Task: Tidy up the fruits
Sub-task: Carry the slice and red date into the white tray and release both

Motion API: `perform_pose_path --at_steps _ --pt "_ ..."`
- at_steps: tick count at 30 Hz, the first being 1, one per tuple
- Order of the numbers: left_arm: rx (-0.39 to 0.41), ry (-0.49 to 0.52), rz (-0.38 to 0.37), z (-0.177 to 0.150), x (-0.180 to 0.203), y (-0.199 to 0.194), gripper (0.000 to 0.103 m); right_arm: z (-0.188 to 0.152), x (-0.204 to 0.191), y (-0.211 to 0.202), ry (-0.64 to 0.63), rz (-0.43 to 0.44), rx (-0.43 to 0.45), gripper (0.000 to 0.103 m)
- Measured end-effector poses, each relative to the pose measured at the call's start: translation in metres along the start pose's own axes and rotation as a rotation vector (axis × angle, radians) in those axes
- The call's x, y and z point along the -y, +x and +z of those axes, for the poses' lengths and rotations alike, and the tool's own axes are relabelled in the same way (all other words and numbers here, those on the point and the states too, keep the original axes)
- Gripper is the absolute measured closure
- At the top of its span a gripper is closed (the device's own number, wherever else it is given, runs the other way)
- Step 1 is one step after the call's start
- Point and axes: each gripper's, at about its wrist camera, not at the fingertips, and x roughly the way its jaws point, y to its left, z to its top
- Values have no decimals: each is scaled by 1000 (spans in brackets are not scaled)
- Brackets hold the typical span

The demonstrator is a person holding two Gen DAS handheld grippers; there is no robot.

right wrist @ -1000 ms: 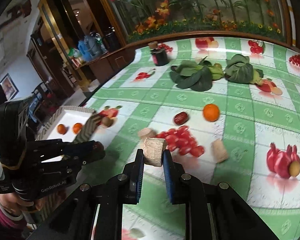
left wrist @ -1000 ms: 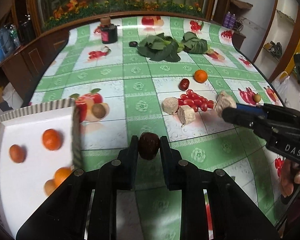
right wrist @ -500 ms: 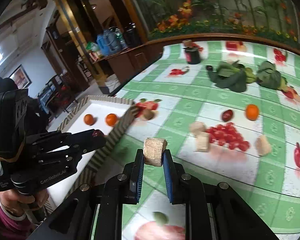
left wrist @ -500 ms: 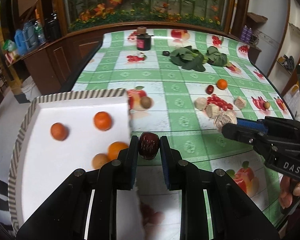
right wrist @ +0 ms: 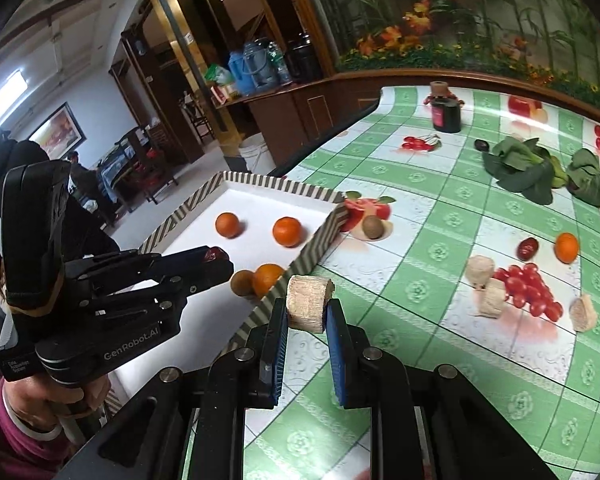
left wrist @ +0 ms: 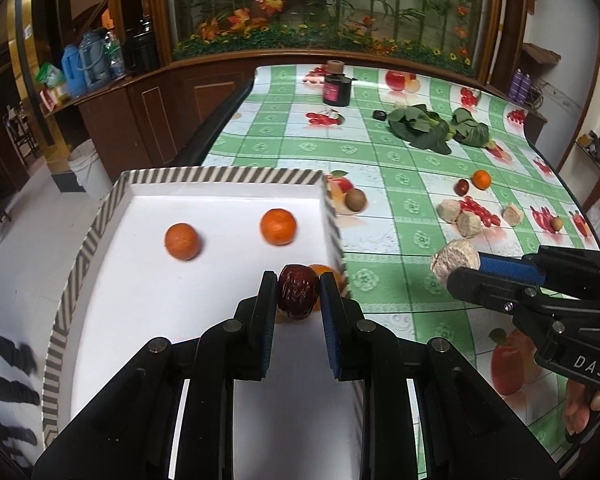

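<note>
Two grippers each carry a piece: the left gripper [left wrist: 298, 294], low centre of its view, is clamped on a dark red date [left wrist: 297, 295] above the white tray [left wrist: 220, 176], while the right gripper [right wrist: 306, 312] pinches a beige chunk [right wrist: 309, 303] just outside the tray's striped wall. A good release probably means lowering the date onto bare tray floor, clear of the oranges [left wrist: 278, 226], before letting go. Green checked tablecloth [left wrist: 380, 152] fills the right; wooden cabinets and a floral mural sit along the top.
</note>
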Motion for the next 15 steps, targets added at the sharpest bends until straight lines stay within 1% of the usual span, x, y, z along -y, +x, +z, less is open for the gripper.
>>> perform_pose_path --at_steps 8,15 --pt "-17 -55 15 -6 -32 1 82 2 -17 15 -25 27 -27 85" --pt "-32 -74 38 -10 -54 7 82 5 -35 35 -64 62 -64 85"
